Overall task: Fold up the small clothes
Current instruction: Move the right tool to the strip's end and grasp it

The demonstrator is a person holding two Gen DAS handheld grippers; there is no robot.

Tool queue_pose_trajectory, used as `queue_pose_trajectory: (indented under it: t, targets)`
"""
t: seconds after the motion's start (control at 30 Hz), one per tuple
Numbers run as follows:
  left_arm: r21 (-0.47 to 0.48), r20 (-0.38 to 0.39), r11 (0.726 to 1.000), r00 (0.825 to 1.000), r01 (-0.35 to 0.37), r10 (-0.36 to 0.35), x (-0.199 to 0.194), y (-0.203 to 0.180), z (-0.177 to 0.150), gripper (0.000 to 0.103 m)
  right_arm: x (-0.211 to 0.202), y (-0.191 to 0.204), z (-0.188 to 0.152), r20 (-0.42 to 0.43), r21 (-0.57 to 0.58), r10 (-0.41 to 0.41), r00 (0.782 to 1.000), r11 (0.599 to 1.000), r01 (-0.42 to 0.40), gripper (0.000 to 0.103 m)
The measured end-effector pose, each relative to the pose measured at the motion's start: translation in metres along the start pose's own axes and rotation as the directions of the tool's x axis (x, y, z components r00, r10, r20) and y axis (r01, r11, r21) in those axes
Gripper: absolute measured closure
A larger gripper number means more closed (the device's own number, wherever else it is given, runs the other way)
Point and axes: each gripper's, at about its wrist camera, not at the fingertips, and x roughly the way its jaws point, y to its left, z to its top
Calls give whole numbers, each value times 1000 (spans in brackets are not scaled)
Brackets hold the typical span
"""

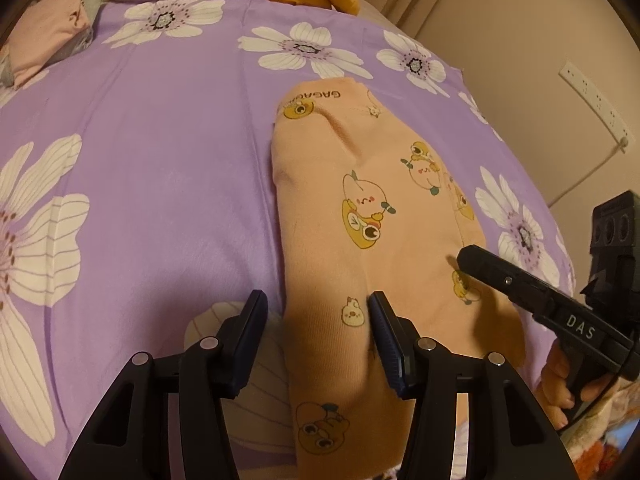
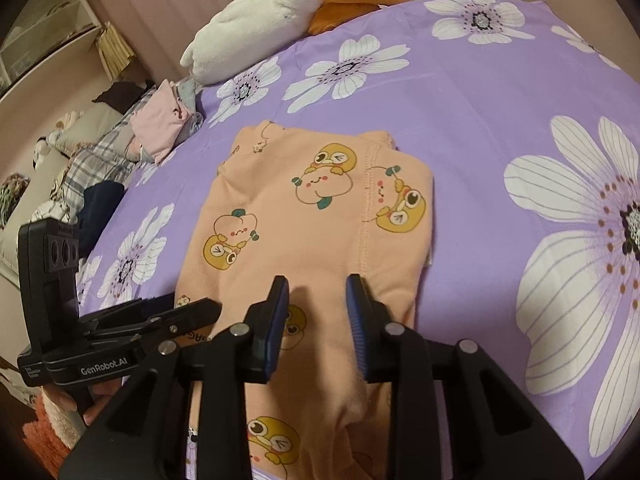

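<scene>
The left gripper (image 1: 318,302) stands with its jaws about half open. The left finger is over the purple bedsheet (image 1: 168,184); the right finger sits on the peach garment (image 1: 360,208), with the garment's near left edge lying between the two. Whether the pads press the cloth cannot be told; no fold is pinched between them.

The right gripper (image 2: 318,286) has its jaws narrowly parted, above a raised ridge of the peach garment (image 2: 312,216). The ridge runs between the fingers, but it cannot be told whether the pads clamp it. In the left wrist view the right gripper (image 1: 472,258) reaches in from the right, its tip on the garment's right side.

The garment, printed with cartoon ducks and peaches, lies partly folded on the near middle of the sheet, which carries large white flowers. A white and orange plush toy (image 2: 280,12) lies at the far edge. A folded pink cloth (image 2: 160,124) lies far left. A wall power strip (image 1: 596,100) hangs at right.
</scene>
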Motion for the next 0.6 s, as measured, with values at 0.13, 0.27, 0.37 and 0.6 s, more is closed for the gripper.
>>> queue_pose_trajectory:
  t: [0.13, 0.27, 0.37, 0.6]
  targets:
    - [-28, 42, 999, 999, 24, -23, -16, 8, 12, 50, -12, -16, 5, 6, 93, 104, 995, 990, -104, 71]
    - [-98, -45, 985, 988, 142, -147, -5, 32, 29, 45, -26, -50, 5, 4, 222, 187, 982, 958, -183, 42]
    - [-233, -124, 932, 942, 278, -312, 15, 48, 31, 45, -27, -69, -1, -17, 310, 206, 978, 932, -190, 42]
    - [-133, -163, 903, 890, 408, -426, 33, 24, 32, 31, 7, -56, 1, -127, 353, 344, 930, 892, -281, 42]
